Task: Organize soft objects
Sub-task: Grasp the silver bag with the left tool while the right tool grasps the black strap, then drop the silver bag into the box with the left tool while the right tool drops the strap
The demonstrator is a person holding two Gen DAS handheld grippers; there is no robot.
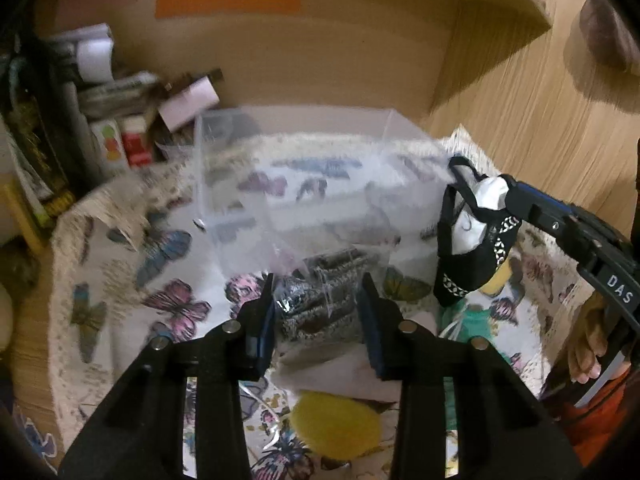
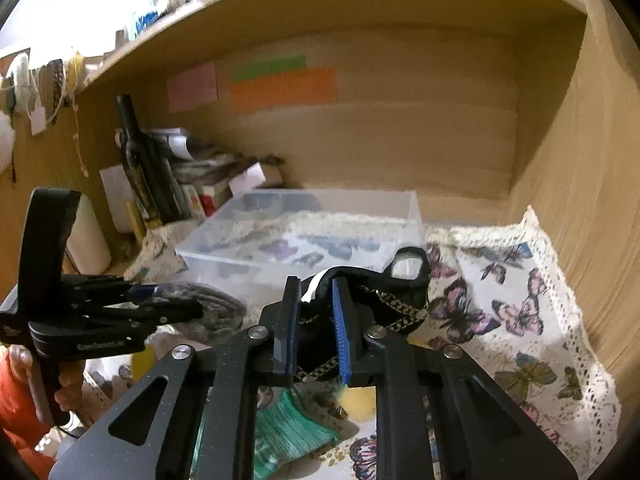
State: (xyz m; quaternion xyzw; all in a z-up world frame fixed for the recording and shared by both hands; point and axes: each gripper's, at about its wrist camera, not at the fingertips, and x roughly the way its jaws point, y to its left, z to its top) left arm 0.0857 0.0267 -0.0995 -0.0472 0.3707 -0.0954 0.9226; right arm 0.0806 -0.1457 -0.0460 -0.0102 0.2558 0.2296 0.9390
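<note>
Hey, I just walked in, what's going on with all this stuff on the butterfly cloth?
A person is sorting soft items with a hand-held gripper in each hand. The left hand-held gripper is shut on a grey patterned bundle in clear wrap. The right hand-held gripper is shut on a black pouch with chain-pattern trim, held above the butterfly cloth. A clear plastic bin sits just beyond, nothing soft in it yet. A yellow sponge and green item lie on the cloth.

Room around the clear bin (image 2: 304,240)

Its open top looks unobstructed, though blurred; left of it, bottles and boxes (image 2: 160,184) crowd in; to its right, bare butterfly cloth (image 2: 520,300).
</note>
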